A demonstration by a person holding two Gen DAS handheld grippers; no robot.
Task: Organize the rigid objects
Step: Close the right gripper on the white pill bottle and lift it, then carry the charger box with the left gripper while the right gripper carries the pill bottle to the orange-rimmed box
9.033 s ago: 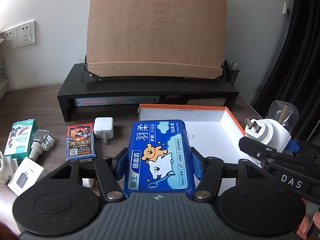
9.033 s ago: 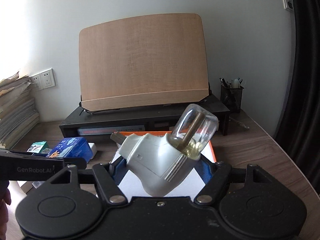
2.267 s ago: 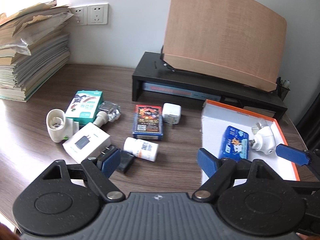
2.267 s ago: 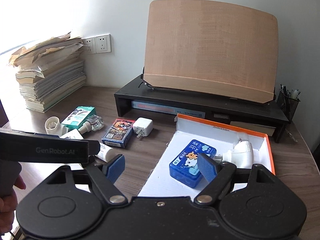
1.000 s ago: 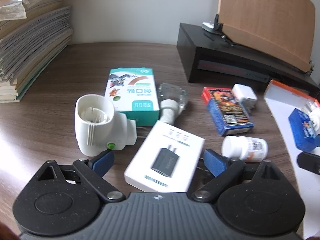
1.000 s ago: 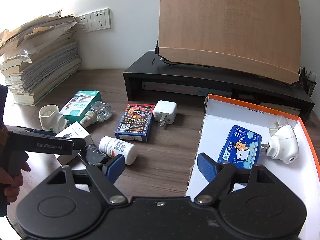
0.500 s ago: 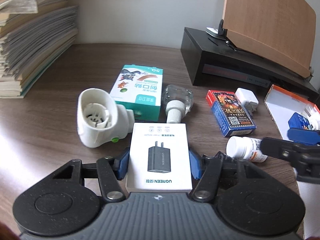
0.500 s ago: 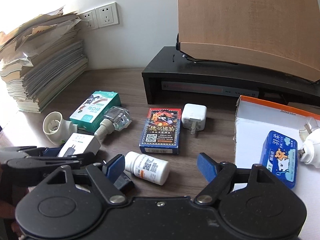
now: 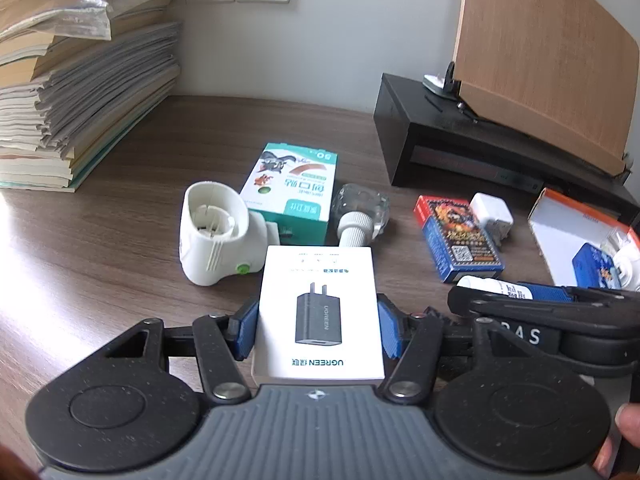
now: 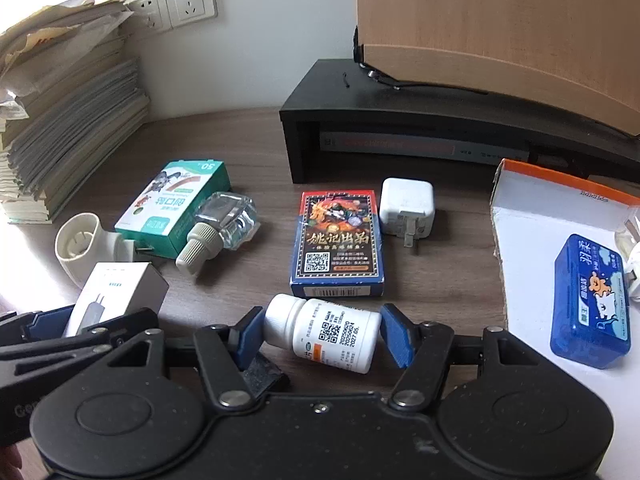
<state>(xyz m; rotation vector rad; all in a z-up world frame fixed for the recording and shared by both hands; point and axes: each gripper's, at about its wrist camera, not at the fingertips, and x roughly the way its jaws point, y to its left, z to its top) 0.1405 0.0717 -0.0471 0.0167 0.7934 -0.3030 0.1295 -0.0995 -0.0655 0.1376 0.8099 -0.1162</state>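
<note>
My left gripper [image 9: 317,332] is shut on a white charger box [image 9: 320,300], its blue pads pressed to the box's two long sides. My right gripper [image 10: 322,334] straddles a white pill bottle [image 10: 328,332] lying on its side on the wooden desk. Its jaws are closing, and the pads touch the cap and the base. An orange-rimmed white box [image 10: 520,240] at the right holds a blue floss case [image 10: 588,300]. The left gripper [image 10: 80,332] and the charger box show at the lower left of the right wrist view.
On the desk lie a card deck [image 10: 338,240], a white plug adapter [image 10: 406,204], a clear bottle [image 10: 224,220], a green carton [image 10: 176,200] and a white plug-in holder [image 10: 80,248]. A black riser [image 10: 400,128] stands behind, and a paper stack [image 10: 68,120] at left.
The left jaws closed on the charger box, which now sits straight between them. The right gripper moved left and down to the pill bottle, and its jaws narrowed around it.
</note>
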